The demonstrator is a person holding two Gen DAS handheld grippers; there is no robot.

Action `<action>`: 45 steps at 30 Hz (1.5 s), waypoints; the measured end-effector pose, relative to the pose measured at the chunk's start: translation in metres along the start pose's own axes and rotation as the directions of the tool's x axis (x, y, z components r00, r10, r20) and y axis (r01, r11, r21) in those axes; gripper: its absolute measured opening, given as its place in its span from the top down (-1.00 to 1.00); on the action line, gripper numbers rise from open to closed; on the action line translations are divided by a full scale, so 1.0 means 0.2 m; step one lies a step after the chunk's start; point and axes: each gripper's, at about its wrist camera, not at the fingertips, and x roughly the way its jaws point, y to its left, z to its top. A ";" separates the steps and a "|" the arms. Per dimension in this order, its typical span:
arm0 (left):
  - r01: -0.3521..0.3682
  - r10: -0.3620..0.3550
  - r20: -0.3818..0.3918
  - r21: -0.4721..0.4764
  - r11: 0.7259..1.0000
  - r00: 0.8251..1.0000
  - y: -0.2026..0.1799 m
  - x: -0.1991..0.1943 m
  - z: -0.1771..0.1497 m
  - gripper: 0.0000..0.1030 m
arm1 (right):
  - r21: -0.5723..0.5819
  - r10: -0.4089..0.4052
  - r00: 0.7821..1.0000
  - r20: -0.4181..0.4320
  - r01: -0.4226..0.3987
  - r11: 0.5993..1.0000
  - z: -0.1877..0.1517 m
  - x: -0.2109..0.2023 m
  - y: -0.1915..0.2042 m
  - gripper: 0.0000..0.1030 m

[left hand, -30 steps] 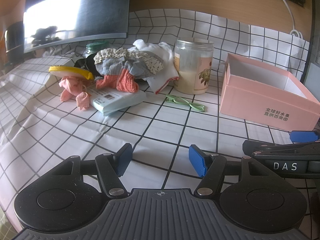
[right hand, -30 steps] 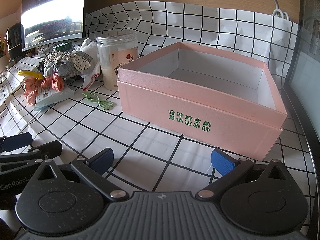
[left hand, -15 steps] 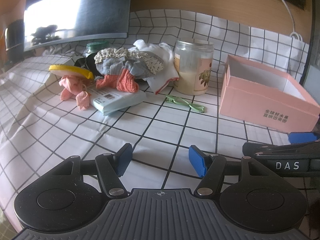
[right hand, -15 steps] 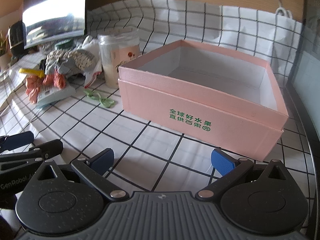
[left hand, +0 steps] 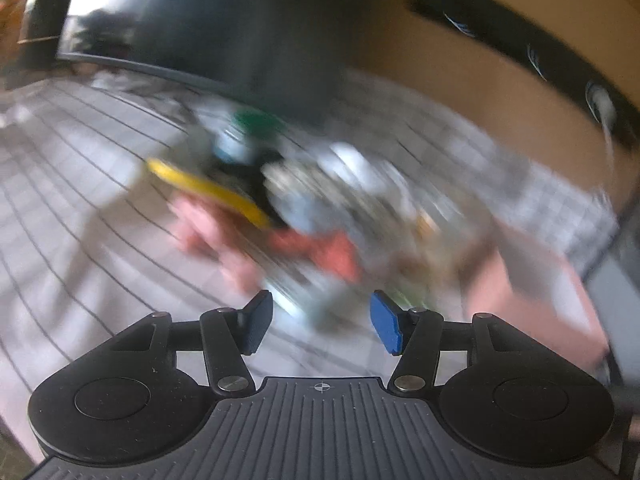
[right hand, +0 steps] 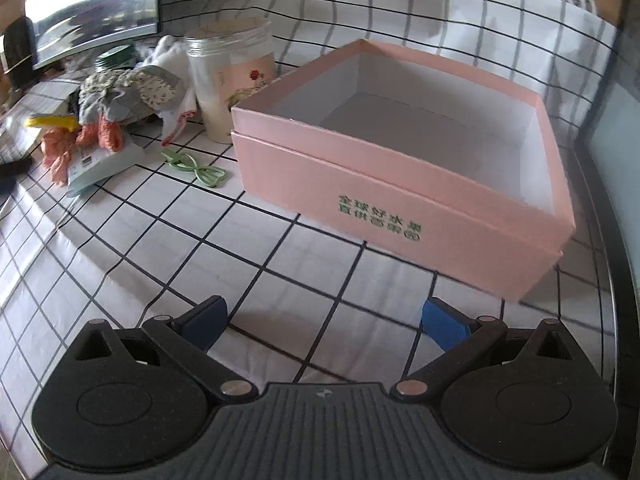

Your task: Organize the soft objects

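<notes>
A heap of soft things lies at the back left of the checked cloth: a grey patterned cloth (right hand: 128,92), an orange sock (right hand: 106,134), a pink fabric piece (right hand: 56,152) and a white cloth (right hand: 172,56). The left wrist view is badly blurred; it shows the grey cloth (left hand: 320,200) and orange sock (left hand: 332,252) just ahead of my left gripper (left hand: 322,320). Its jaws are closing, with nothing between them. My right gripper (right hand: 324,320) stands open and empty above the cloth, in front of the open, empty pink box (right hand: 360,176).
A clear jar (right hand: 232,80) stands between the heap and the box. A green clip (right hand: 196,166) lies in front of it. A pale packet (right hand: 108,160), a yellow piece (right hand: 52,122) and a green-lidded jar (right hand: 116,58) sit by the heap. A monitor (right hand: 92,0) stands behind.
My left gripper has swung up and toward the heap, which now looks larger and blurred, and its jaws have narrowed. It has left the right wrist view's lower left. The right gripper tipped down slightly.
</notes>
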 end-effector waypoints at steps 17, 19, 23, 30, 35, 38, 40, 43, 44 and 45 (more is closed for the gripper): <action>0.040 -0.178 -0.332 -0.384 0.922 0.926 0.76 0.68 0.59 0.15 | 0.111 -0.173 0.984 -0.033 0.175 0.978 0.10 -0.14 0.29 -0.79; 0.074 -0.211 -0.321 -0.388 0.919 0.923 0.74 0.70 0.60 0.32 | 0.108 -0.184 0.983 -0.012 0.184 0.977 0.12 -0.18 0.36 -0.71; 0.109 -0.200 -0.262 -0.324 0.940 0.944 0.66 0.65 0.63 0.51 | 0.073 -0.216 0.975 0.053 0.212 0.974 0.15 -0.27 0.47 -0.71; 0.220 -0.259 -0.140 -0.243 0.945 0.956 0.52 0.46 0.62 0.65 | -0.032 -0.220 0.966 0.132 0.226 0.974 0.20 -0.31 0.52 -0.71; 0.275 -0.277 -0.072 -0.037 0.961 0.958 0.33 0.28 0.63 0.66 | -0.049 -0.185 0.964 0.192 0.198 0.979 0.21 -0.34 0.52 -0.71; 0.294 -0.293 -0.068 0.019 0.955 0.954 0.27 0.21 0.61 0.66 | -0.063 -0.157 0.966 0.204 0.173 0.983 0.22 -0.33 0.52 -0.71; 0.298 -0.295 -0.064 0.036 0.954 0.953 0.25 0.18 0.60 0.66 | -0.072 -0.139 0.968 0.207 0.157 0.985 0.23 -0.31 0.53 -0.71; 0.302 -0.299 -0.055 0.043 0.953 0.953 0.26 0.11 0.58 0.66 | -0.100 -0.111 0.971 0.213 0.134 0.986 0.25 -0.29 0.55 -0.71; 0.297 -0.295 -0.045 0.043 0.954 0.954 0.27 0.07 0.58 0.66 | -0.110 -0.100 0.971 0.217 0.127 0.986 0.25 -0.29 0.56 -0.71; 0.291 -0.290 -0.035 0.039 0.956 0.957 0.28 0.05 0.58 0.66 | -0.121 -0.090 0.971 0.220 0.119 0.986 0.26 -0.29 0.58 -0.71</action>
